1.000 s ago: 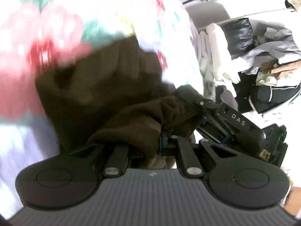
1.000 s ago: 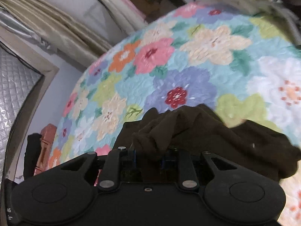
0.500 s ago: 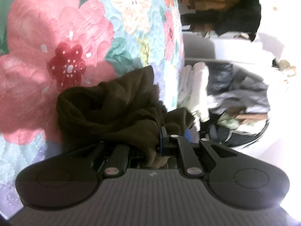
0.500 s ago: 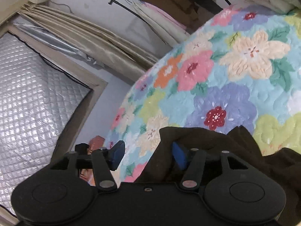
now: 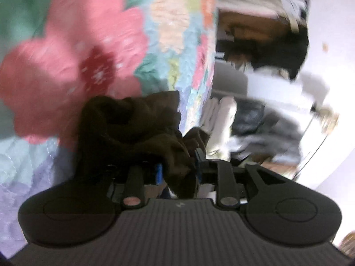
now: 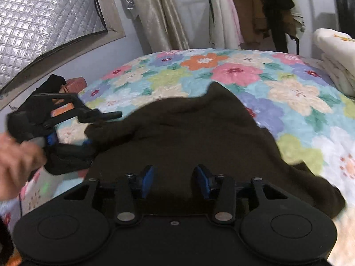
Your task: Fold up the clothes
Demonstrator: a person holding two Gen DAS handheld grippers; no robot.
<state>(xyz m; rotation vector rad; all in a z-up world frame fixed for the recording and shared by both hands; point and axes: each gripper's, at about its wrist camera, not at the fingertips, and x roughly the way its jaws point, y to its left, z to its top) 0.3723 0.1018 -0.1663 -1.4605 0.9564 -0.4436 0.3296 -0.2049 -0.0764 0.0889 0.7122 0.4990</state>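
Observation:
A dark brown knit garment lies spread on the flowered quilt of a bed. My right gripper is open and empty just above the garment's near part. My left gripper is shut on a bunched edge of the garment; the view is blurred. It also shows in the right wrist view at the left, holding the garment's left corner with a hand behind it.
A stack of folded white bedding sits at the bed's right edge. Clothes hang on a rail behind the bed. A heap of grey and white clothes lies beside the bed. A foil-covered window is at the left.
My right gripper has let go of the garment and opened, then tilted up over it. The garment now lies spread out. My left gripper keeps its hold and has moved slightly.

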